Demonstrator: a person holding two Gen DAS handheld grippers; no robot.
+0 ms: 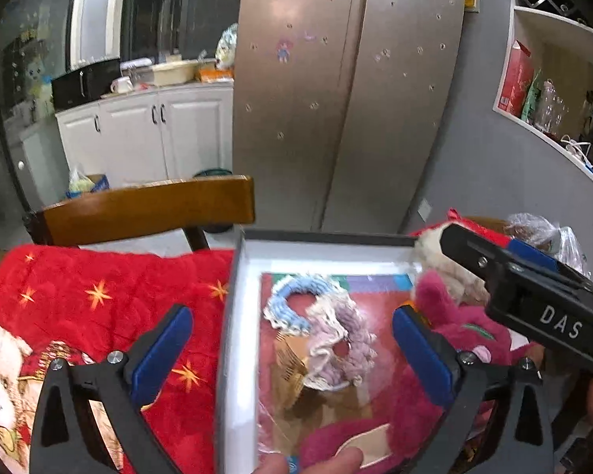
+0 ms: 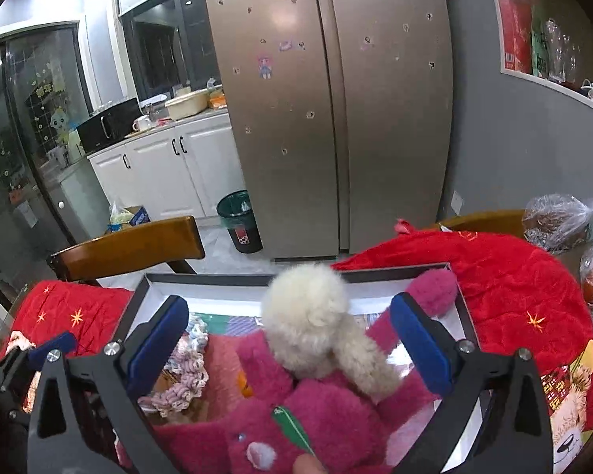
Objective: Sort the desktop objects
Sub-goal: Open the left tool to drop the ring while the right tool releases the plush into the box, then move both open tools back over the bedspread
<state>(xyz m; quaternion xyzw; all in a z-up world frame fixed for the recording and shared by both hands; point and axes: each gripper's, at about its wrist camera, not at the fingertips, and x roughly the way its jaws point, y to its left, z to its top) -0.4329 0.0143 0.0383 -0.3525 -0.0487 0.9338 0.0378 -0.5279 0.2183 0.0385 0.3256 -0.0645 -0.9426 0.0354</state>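
A grey-rimmed white box (image 1: pixel 237 276) lies on the red cloth. In it are a blue crocheted ring (image 1: pixel 292 304), a pink-purple crocheted ring (image 1: pixel 344 339) and a pink plush toy (image 1: pixel 454 328). My left gripper (image 1: pixel 292 351) is open over the box's left side, its pads clear of the rings. My right gripper (image 2: pixel 290 347) is open around the pink plush toy (image 2: pixel 328 407) and its cream pompom (image 2: pixel 308 316), and the blue pads do not press on them. The right gripper's black finger (image 1: pixel 478 256) reaches in from the right in the left wrist view.
The red star-patterned cloth (image 1: pixel 99 296) covers the table. A wooden chair back (image 1: pixel 146 209) stands behind it, with a steel fridge (image 2: pixel 336 118) and a bin (image 2: pixel 239 221) further off. Plastic bags (image 2: pixel 561 225) sit at the far right. A fingertip (image 1: pixel 316 462) shows at the bottom edge.
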